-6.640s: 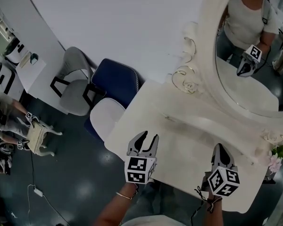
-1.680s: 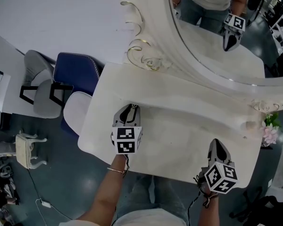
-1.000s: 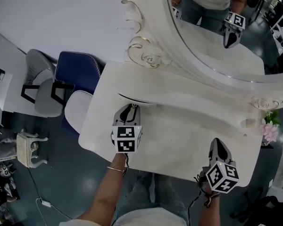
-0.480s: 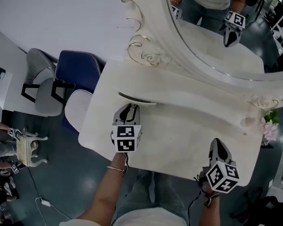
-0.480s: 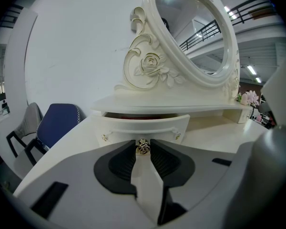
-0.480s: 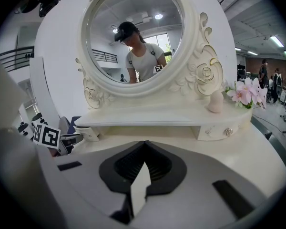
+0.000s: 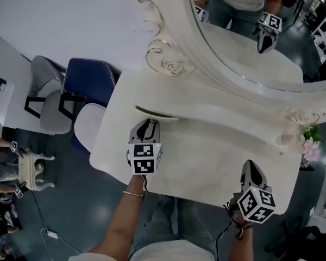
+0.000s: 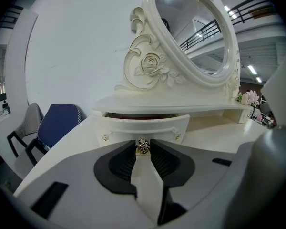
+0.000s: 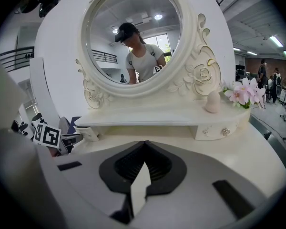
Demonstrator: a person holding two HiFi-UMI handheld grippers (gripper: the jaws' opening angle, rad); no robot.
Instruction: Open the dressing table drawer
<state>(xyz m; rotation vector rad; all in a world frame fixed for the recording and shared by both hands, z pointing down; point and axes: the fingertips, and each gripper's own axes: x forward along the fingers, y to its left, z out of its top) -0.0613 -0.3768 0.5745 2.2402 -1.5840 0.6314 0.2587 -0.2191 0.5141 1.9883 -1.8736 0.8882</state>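
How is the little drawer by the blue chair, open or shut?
Open a little. The drawer front sticks out from under the shelf with a dark gap behind it, and the left tongs pinch its knob.

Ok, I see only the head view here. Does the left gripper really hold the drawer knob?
Observer: Yes. The left gripper view shows the left gripper shut on the gold knob of the drawer.
Operator: And the right gripper, does it hold something?
Observer: No. In the right gripper view the right gripper is shut, with nothing between its jaws.
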